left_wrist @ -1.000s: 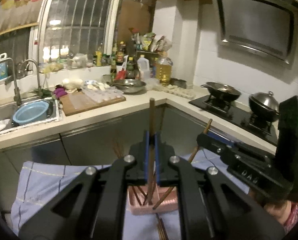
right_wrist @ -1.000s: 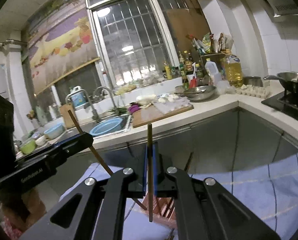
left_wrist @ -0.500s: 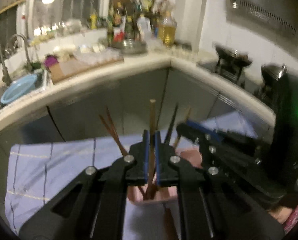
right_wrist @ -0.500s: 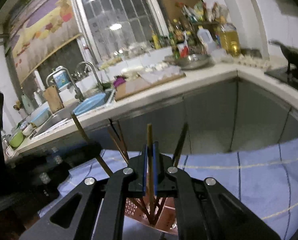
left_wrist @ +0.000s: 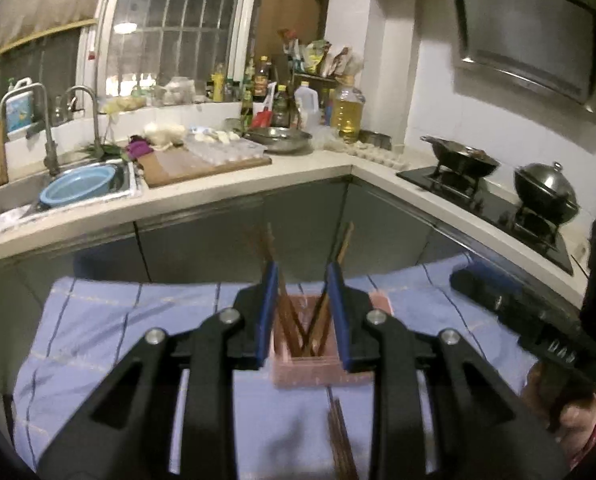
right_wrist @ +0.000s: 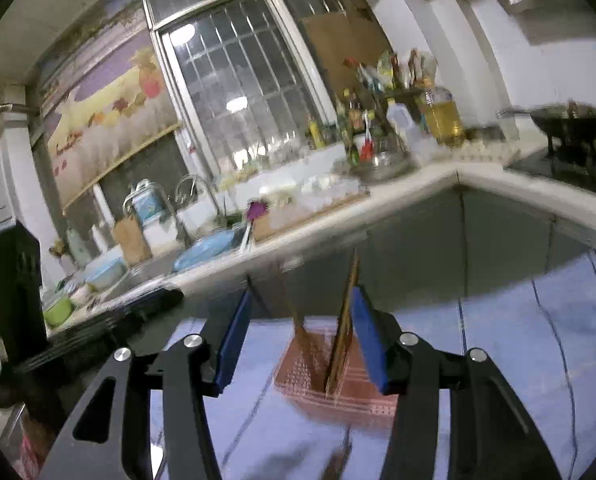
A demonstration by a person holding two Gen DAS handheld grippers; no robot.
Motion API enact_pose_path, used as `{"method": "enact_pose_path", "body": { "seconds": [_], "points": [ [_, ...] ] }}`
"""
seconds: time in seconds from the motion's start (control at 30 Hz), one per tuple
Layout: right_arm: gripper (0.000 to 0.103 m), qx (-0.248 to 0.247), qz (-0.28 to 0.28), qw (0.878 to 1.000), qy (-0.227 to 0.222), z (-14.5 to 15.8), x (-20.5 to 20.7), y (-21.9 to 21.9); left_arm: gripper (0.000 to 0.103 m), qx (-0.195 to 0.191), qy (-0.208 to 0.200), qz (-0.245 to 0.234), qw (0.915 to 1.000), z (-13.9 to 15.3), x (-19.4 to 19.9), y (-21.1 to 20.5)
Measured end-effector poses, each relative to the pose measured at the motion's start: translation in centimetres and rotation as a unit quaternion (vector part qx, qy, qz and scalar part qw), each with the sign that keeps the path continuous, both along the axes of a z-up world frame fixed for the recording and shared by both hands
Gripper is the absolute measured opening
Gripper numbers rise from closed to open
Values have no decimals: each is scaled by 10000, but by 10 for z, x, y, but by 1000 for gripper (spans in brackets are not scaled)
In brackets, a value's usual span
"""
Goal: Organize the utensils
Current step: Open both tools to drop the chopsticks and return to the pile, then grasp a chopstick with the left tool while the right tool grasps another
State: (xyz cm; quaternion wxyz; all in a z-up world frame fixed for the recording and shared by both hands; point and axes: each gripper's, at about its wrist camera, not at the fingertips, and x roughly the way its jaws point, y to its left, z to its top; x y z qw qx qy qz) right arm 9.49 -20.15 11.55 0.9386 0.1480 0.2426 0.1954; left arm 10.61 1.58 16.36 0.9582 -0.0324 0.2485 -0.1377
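Jaws of both grippers, left (left_wrist: 303, 312) and right (right_wrist: 298, 332), just been opening, standing apart; chopsticks (left_wrist: 294, 320) resting in pink holder (left_wrist: 322, 370).

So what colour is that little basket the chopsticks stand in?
Pink basket, clearest in the left wrist view.

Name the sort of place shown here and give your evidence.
A home kitchen, most likely: a sink with a tap, a hob carrying pans, and cooking oil on the counter.
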Motion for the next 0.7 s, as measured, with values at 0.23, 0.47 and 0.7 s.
{"method": "enact_pose_path", "body": {
  "seconds": [0.23, 0.47, 0.7],
  "points": [
    [22, -375, 473, 9754, 2120, -149, -55, 24, 24, 77, 1273, -319, 9913, -125, -52, 9],
    [21, -1027, 636, 9635, 2389, -187, -73, 64, 24, 117, 2222, -503, 9736, -202, -78, 4],
    [20, -1416, 420, 9633, 2240, -186, -70, 64, 24, 93, 2362, -600, 9698, -210, -83, -2]
  ]
}}
